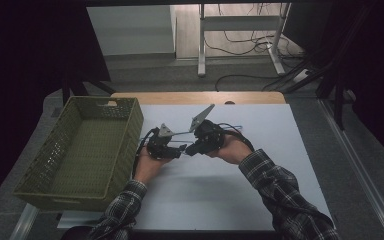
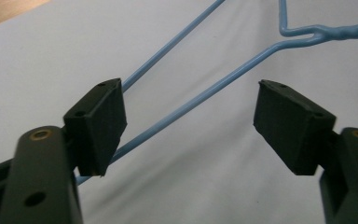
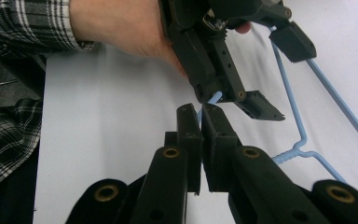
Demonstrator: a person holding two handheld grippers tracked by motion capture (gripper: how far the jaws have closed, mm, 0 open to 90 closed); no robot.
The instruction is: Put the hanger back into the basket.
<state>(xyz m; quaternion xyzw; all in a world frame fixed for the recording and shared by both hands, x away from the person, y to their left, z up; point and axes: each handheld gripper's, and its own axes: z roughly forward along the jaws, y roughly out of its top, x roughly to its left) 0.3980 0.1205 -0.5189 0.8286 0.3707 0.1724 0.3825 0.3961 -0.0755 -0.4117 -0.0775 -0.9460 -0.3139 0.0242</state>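
A thin light-blue wire coat hanger [image 3: 303, 140] lies on the white table sheet [image 1: 260, 200], right of the empty olive-green woven plastic basket [image 1: 125, 130]. The right gripper [image 3: 200, 114] is pinched onto its corner; the left gripper [image 2: 189, 123] gapes wide around two wires.

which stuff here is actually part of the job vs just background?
In the job:
- blue wire hanger, on the white table
- right tool, shut on the hanger's corner
- left tool, open, jaws either side of a hanger wire

Probably bystanders:
- green basket, empty, possibly the hanger's destination
- cables on the floor
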